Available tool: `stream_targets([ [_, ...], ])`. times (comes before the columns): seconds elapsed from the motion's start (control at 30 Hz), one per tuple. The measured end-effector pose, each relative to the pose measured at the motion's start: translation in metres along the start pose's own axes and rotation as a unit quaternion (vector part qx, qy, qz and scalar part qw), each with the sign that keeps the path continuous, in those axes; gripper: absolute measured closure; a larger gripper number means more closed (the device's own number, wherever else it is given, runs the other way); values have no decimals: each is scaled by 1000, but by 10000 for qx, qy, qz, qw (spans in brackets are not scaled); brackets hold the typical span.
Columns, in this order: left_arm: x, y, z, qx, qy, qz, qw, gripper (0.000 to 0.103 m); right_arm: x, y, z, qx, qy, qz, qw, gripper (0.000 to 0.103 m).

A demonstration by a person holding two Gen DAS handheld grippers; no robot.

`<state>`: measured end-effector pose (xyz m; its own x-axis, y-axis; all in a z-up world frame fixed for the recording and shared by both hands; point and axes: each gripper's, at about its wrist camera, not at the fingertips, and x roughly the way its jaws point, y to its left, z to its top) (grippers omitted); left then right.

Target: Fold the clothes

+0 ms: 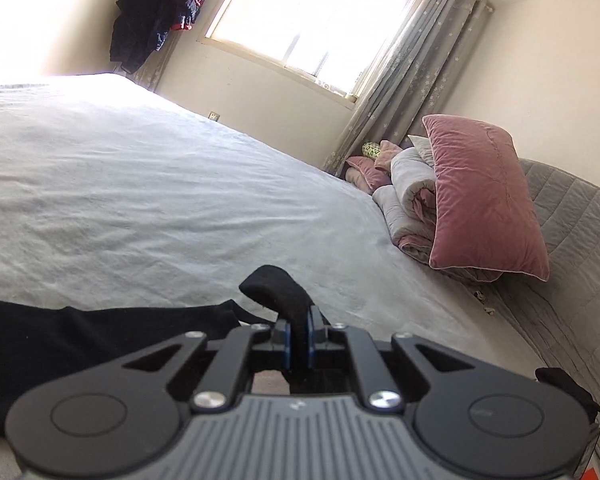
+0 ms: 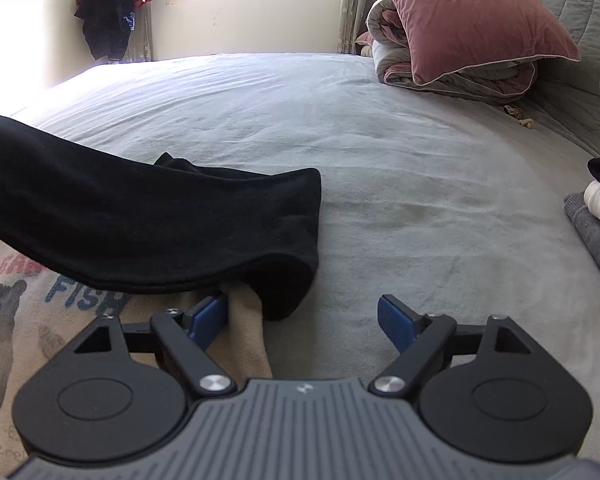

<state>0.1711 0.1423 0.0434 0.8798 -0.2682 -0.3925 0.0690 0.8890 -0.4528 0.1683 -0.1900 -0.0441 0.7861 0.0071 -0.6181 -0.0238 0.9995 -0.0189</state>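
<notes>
Left tool (image 1: 299, 322) pinches a fold of the black garment (image 2: 148, 216), lying lower left of frame on the bed (image 2: 380, 140). Right tool (image 2: 303, 320) gapes wide, holding nothing, beside a beige printed shirt (image 2: 24, 300). Lifting by so small a pinch could let the cloth slip free.

garment (image 2: 148, 216) draped over printed shirt (image 2: 28, 312) on bed (image 2: 380, 152), pillow (image 2: 468, 12) atop folded quilt (image 2: 452, 76) behind

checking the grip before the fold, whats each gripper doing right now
left gripper: shut on the black garment.
right gripper: open, holding nothing.
</notes>
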Motion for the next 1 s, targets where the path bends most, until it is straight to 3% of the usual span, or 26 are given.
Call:
stream_targets([
  [0.2,8,45,-5,-247,117,372,9989,96,10,-1,9,-82,-209,-284,9993,19],
  [0.33,15,66,-13,-238,348,612,9972,96,10,3,7,-569,-480,-1004,9922,19],
  [0.53,41,85,-40,-87,1048,987,9895,94,11,5,-4,-1260,-477,-1029,9855,19],
  [0.63,42,94,-46,-207,990,882,9910,92,3,0,-4,-1207,-408,-716,9893,19],
  [0.8,37,121,-42,-1334,901,383,9862,90,-12,-23,3,-767,-236,109,9967,17],
  [0.9,38,128,-43,-1683,825,263,9819,90,-18,-47,4,50,-231,1132,9933,17],
  [1.0,41,125,-39,-1805,706,152,9809,92,-16,-54,5,664,-167,1496,9864,17],
])
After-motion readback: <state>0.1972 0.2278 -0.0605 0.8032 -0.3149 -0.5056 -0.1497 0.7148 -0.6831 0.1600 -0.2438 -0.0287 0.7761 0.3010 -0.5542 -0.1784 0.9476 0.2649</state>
